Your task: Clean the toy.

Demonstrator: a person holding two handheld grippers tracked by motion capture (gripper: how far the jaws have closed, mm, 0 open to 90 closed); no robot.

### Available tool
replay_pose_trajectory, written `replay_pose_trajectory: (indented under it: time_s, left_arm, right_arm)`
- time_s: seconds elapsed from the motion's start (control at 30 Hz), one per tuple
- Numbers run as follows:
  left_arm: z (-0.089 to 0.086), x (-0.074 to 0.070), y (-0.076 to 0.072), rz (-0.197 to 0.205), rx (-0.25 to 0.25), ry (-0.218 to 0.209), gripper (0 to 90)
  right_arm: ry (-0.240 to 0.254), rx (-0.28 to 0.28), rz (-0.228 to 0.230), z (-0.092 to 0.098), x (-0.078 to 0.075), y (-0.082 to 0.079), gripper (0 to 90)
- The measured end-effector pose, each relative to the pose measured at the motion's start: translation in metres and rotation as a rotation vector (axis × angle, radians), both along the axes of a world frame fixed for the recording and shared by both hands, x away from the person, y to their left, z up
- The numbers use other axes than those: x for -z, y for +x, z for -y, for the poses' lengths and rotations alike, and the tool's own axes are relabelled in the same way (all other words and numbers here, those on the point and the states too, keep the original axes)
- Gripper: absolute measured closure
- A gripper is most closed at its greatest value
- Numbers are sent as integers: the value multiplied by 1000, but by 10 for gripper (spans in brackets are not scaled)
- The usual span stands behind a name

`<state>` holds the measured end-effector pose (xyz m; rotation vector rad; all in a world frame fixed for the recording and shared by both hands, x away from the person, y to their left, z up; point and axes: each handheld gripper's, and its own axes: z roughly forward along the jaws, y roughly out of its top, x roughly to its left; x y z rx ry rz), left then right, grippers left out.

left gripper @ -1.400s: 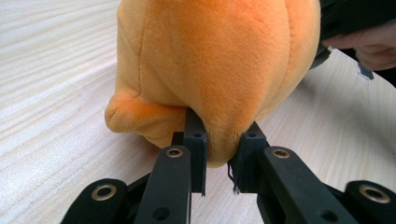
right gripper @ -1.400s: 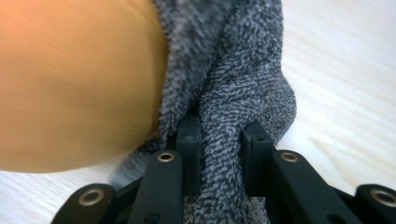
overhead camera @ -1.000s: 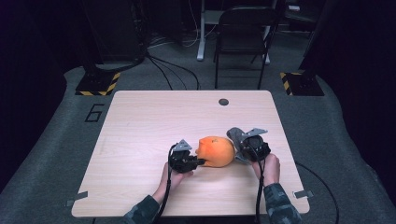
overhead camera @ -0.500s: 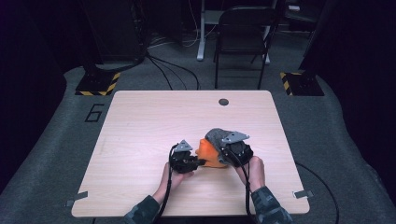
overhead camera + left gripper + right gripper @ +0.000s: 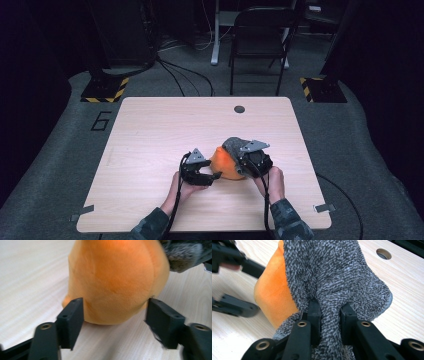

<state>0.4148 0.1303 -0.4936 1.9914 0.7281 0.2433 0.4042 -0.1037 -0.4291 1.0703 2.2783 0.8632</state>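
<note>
While I am working at the pale wooden table (image 5: pixel 150 150), I am pulling a grey fuzzy cloth (image 5: pixel 337 277) over an orange plush toy (image 5: pixel 115 277) that is sitting near the middle of the front half of the tabletop, between my two hands.

Behind the table, a dark folding chair (image 5: pixel 260 40) is standing on the grey floor.

I am holding my right gripper (image 5: pixel 328 312) just right of the toy, its jaws pinched nearly together on a fold of the grey cloth, which is draping up and over the toy's right side. Much of the orange body is showing bare on the left.

I am keeping my left gripper (image 5: pixel 115 315) low at the toy's near left end. Its jaws have just been opening and are now standing wide to either side of the rounded orange base, the left pad close against the plush and the right pad apart from it, so they are gripping nothing.

I judge the covering as partly done: the cloth is over one side, and drawing it across the rest is what remains.
</note>
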Motion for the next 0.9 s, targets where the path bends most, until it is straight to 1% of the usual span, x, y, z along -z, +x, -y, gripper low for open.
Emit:
replay_pose_trajectory:
  time_s: [0.07, 0.1, 0.13, 0.17, 0.2, 0.23, 0.27, 0.33, 0.37, 0.43, 0.47, 0.5, 0.53, 0.57, 0.6, 0.67, 0.73, 0.83, 0.9]
  left_arm:
    - [-3, -2, -1, 53, 5, 50, 242]
    - [-3, 0, -1, 67, 13, 71, 217]
    - [-4, 2, 0, 74, 12, 94, 212]
    - [-4, 5, 2, 76, 18, 105, 200]
    - [-4, 8, 4, 74, 24, 112, 182]
    - [-4, 11, 5, 76, 24, 126, 185]
    - [-4, 14, 7, 88, 24, 141, 179]
    - [-2, 19, 9, 96, 36, 164, 174]
    - [0, 21, 10, 108, 42, 175, 174]
    - [3, 23, 10, 136, 43, 210, 173]
    - [4, 24, 11, 144, 44, 208, 174]
    - [5, 25, 12, 149, 45, 208, 174]
    - [6, 25, 12, 156, 38, 215, 176]
    - [7, 26, 13, 167, 50, 231, 176]
    - [8, 27, 14, 171, 46, 227, 178]
    - [12, 28, 15, 184, 59, 238, 186]
    - [15, 29, 16, 205, 75, 251, 204]
    - [17, 30, 15, 223, 84, 251, 328]
    - [18, 31, 14, 239, 84, 257, 422]
  right_arm:
    - [6, 1, 4, 0, 0, 1, 751]
    - [5, 1, 5, 0, 0, 1, 751]
    - [10, 7, 1, 0, 1, 1, 751]
    - [10, 9, -2, 1, 1, 1, 751]
    - [12, 7, 6, 1, 1, 3, 751]
    - [12, 10, 2, 1, 1, 3, 751]
    - [15, 12, 2, 1, 1, 3, 751]
    - [13, 17, -1, 2, 2, 4, 751]
    - [14, 16, -4, 2, 2, 4, 751]
    - [16, 17, -2, 1, 2, 5, 750]
    - [17, 17, -6, 2, 2, 5, 751]
    - [16, 16, 1, 2, 2, 6, 750]
    - [16, 17, -4, 2, 2, 7, 751]
    - [19, 19, -5, 2, 3, 7, 751]
    - [22, 22, -6, 2, 3, 7, 750]
    - [20, 22, -6, 2, 3, 7, 750]
    - [19, 24, -9, 2, 3, 8, 751]
    - [22, 19, -2, 2, 3, 9, 751]
    - [25, 26, -9, 1, 3, 8, 750]
